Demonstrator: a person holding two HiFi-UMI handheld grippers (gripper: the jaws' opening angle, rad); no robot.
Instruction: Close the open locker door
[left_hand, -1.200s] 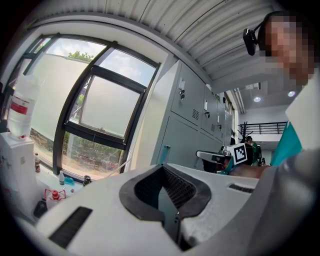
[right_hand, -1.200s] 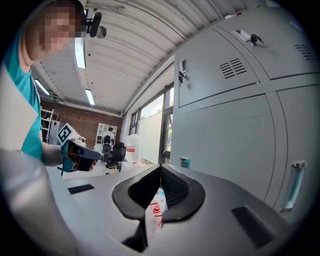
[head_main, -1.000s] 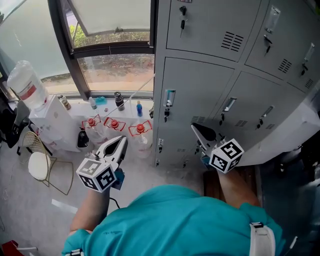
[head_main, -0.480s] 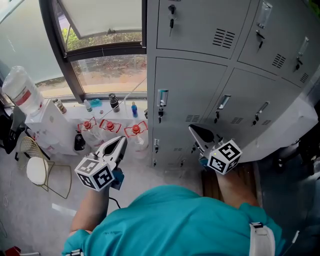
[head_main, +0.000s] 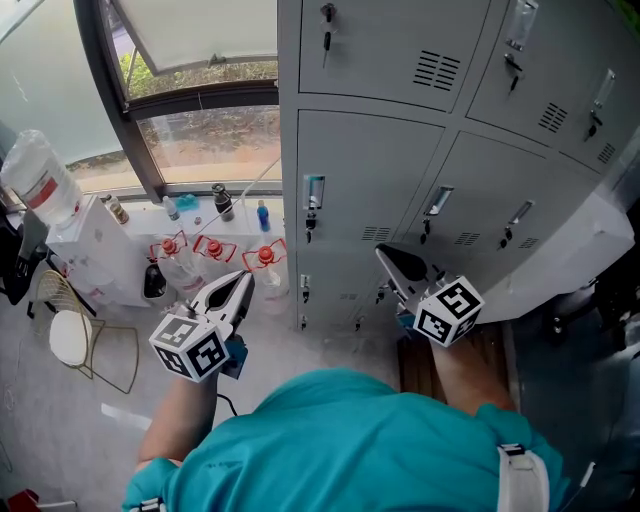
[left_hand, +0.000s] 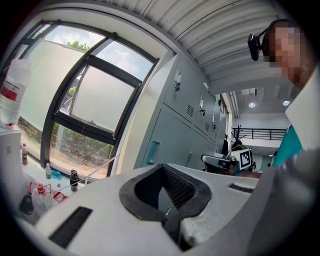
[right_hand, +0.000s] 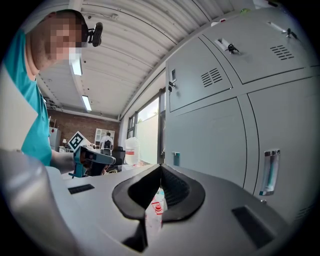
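The left gripper (head_main: 244, 277), white plastic with a black-and-white marker cube at its rear, had its jaws closed tip to tip with nothing between them. In the left gripper view (left_hand: 161, 165) its ribbed black pads (left_hand: 177, 184) met at the far end and left only a leaf-shaped gap behind. The right gripper (head_main: 381, 252) matched it: its jaws were pressed together and empty, and in the right gripper view (right_hand: 160, 165) the dark textured pads (right_hand: 175, 190) touched at the tip. Both grippers pointed level towards the tall grey sheet-metal locker bank (head_main: 380, 170) without touching it.

The doors facing the person were flat, smooth and shut, each with a slotted vent, a slim translucent pull handle (head_main: 313, 190) and a small lock. A pale grey metal locker door (head_main: 580, 255) stood out from the bank at the right, just beyond the right gripper and apart from it.

Left of the lockers stood a black-framed glass window (head_main: 110, 90). Below it were clear plastic bottles with red caps (head_main: 213, 250), a large translucent water jug (head_main: 35, 180) and a wire chair with a round white seat (head_main: 75, 335). The person's teal shirt (head_main: 340, 440) filled the bottom of the head view.
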